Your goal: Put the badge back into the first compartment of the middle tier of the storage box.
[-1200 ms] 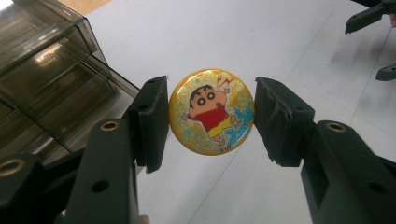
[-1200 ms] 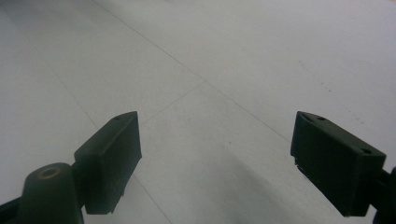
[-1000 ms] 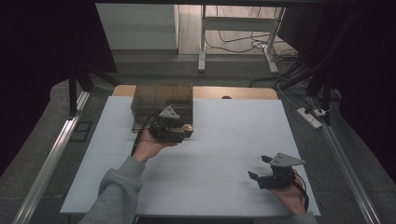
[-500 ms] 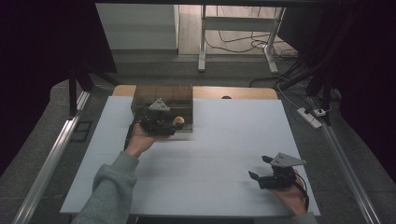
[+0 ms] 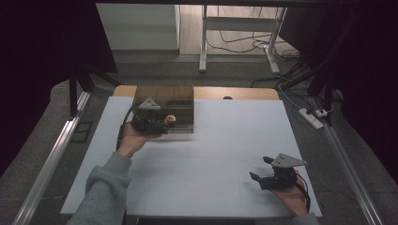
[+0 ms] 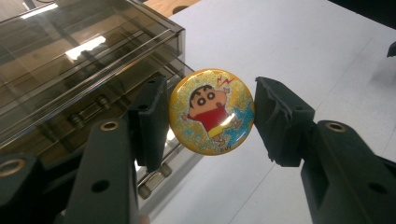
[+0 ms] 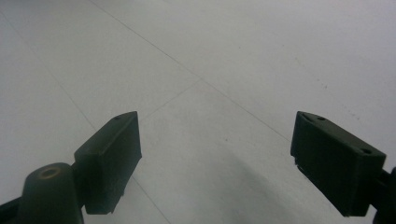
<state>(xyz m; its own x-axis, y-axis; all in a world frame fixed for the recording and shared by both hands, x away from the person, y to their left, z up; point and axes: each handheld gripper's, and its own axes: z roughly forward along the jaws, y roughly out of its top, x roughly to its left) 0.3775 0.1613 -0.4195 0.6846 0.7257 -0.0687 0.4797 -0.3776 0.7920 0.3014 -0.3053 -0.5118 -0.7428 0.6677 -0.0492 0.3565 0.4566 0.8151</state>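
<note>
A round yellow badge [image 6: 211,112] with a cartoon boy in red is pinched by its edges in my left gripper [image 6: 209,116], which is shut on it. From the high view the badge [image 5: 170,119] is a small yellow spot just in front of the smoky clear drawer box [image 5: 164,101] at the table's far left. The box [image 6: 79,79] fills the left of the left gripper view, its drawers closed with small handles. My right gripper [image 5: 261,169] rests near the front right edge of the table, open, with only bare white tabletop between its jaws [image 7: 215,158].
The white table [image 5: 225,140] has a wooden strip along its far edge. A power strip [image 5: 312,117] and cables lie on the floor to the right. Metal rails run along both sides of the table.
My left hand has carried the badge away from the middle of the table toward the drawer box at the far left. The right gripper has stayed where it was.
</note>
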